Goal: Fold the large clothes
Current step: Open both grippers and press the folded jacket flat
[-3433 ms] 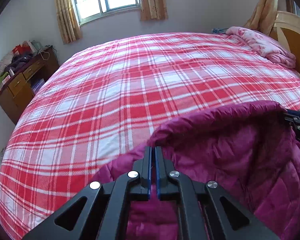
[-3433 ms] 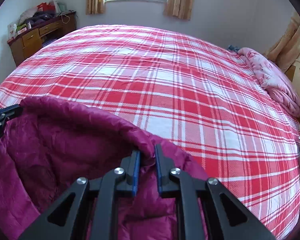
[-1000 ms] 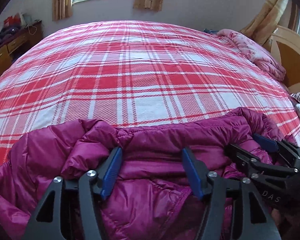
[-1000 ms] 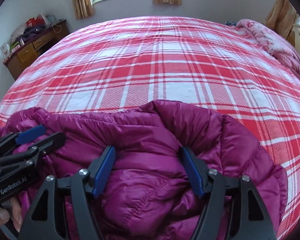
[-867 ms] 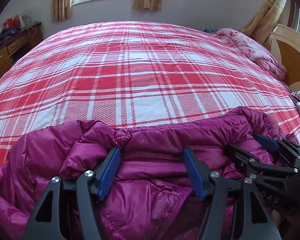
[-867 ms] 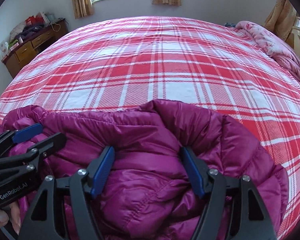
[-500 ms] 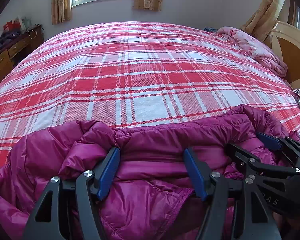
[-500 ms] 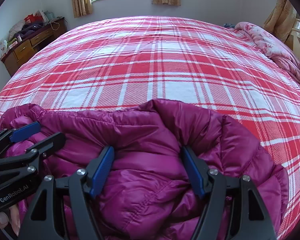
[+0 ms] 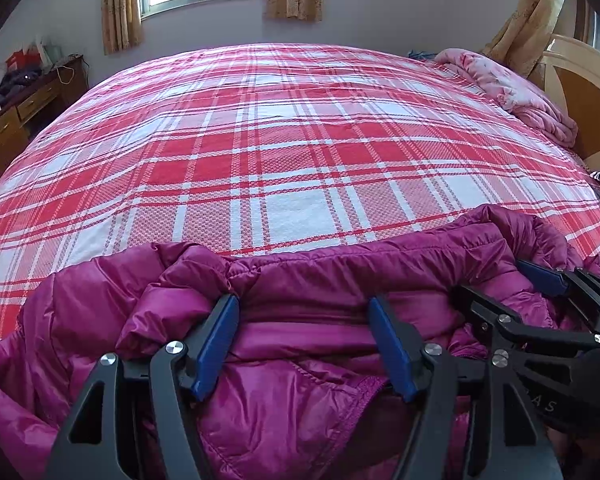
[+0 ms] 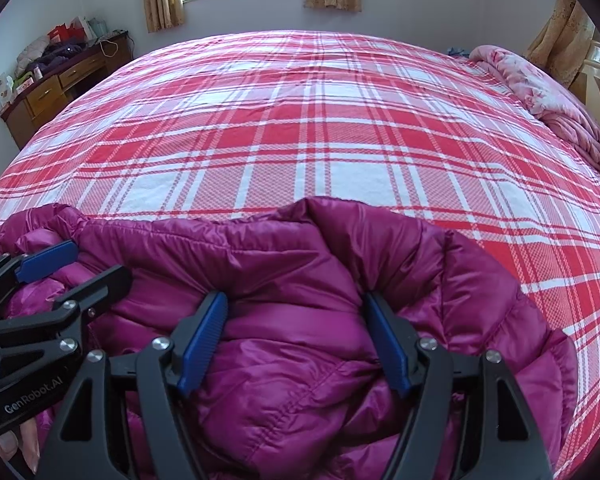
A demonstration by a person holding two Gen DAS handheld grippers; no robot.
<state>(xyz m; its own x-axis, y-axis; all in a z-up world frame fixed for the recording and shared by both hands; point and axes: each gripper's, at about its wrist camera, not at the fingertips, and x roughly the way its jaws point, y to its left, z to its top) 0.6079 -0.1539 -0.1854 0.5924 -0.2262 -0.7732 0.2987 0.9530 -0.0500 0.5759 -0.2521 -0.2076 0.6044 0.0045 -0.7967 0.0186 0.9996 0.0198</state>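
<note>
A bedroom's red-and-white plaid bed [image 9: 292,152] carries the work. Both tools, left tool [image 9: 304,344] and right tool [image 10: 296,340], gape open over the puffy magenta quilted jacket [image 10: 300,272], bunched at the bed's near edge, seemingly released to settle.

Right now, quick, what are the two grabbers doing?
Left gripper: jaws open over the purple jacket, gripping nothing.
Right gripper: jaws open over it too.

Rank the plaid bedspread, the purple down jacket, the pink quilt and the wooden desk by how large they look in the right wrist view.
1. plaid bedspread
2. purple down jacket, though inflated by nearness to the camera
3. pink quilt and wooden desk: too alike to rank
</note>
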